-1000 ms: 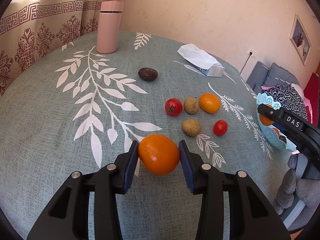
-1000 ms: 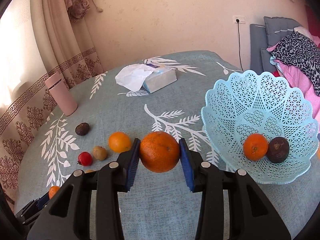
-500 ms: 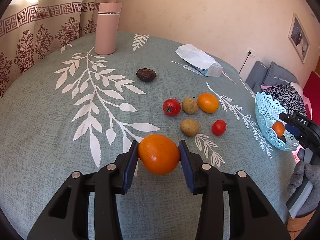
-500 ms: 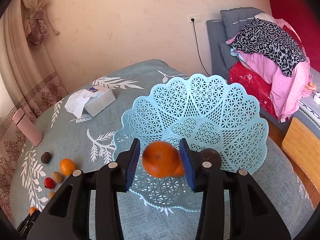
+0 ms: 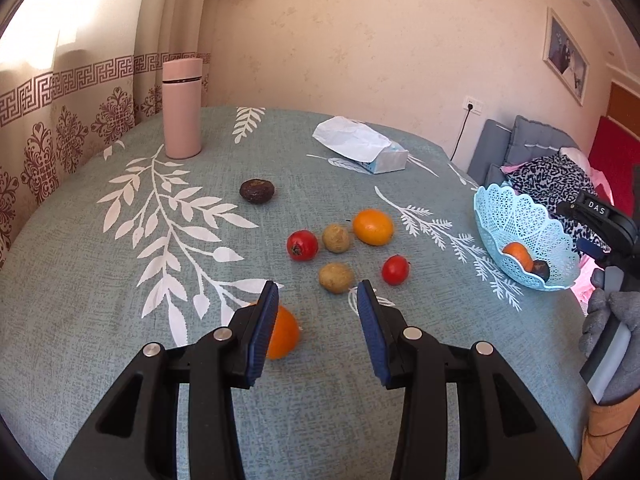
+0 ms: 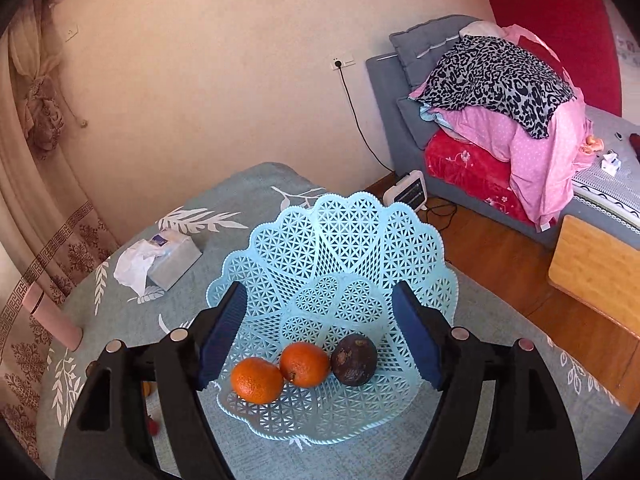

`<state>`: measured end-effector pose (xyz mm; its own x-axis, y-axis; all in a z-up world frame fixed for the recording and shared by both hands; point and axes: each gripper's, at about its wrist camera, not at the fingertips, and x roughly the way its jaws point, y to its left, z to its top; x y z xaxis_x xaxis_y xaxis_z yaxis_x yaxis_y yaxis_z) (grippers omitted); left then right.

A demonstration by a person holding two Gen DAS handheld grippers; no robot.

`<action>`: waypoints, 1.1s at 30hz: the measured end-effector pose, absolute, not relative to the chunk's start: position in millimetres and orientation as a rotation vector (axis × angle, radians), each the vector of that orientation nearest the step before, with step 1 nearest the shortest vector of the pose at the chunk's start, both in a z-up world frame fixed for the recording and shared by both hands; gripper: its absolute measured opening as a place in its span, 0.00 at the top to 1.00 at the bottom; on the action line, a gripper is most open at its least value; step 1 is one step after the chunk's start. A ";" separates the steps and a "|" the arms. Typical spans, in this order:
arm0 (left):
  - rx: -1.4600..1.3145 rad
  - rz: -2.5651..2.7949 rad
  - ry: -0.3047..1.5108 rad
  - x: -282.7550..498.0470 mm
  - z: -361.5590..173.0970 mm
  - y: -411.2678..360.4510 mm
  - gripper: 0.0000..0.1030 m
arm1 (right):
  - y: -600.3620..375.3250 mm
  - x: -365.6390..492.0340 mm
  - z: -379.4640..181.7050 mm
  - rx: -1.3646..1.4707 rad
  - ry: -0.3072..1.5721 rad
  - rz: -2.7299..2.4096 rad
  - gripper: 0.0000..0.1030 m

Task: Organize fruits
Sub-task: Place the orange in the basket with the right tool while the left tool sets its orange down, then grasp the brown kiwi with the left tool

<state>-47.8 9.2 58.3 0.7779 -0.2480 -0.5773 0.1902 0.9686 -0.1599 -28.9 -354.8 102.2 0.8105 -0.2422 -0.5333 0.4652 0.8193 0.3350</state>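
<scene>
My left gripper [image 5: 318,320] is open above the table; an orange [image 5: 283,337] lies on the cloth beside its left finger. Ahead lie two red tomatoes [image 5: 302,245], two brownish fruits [image 5: 336,277], an orange fruit [image 5: 373,227] and a dark fruit [image 5: 257,191]. My right gripper [image 6: 320,336] is open over the light blue lattice basket [image 6: 340,248], which holds two oranges [image 6: 257,380] and a dark fruit [image 6: 353,360]. The basket [image 5: 504,216] also shows at the right in the left wrist view, with the right gripper behind it.
A pink flask [image 5: 182,114] stands at the table's far left and a tissue box [image 5: 362,150] at the back. The round table's edge runs close behind the basket. A sofa with piled clothes [image 6: 500,76] and a wooden floor lie beyond.
Both grippers opened. The left one let its orange down onto the cloth and rose. The right one dropped its orange into the basket beside the other orange.
</scene>
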 end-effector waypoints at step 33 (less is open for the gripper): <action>0.037 -0.232 0.906 41.6 13.0 -39.7 0.73 | -360.5 -23.1 104.4 0.501 0.514 -0.339 0.23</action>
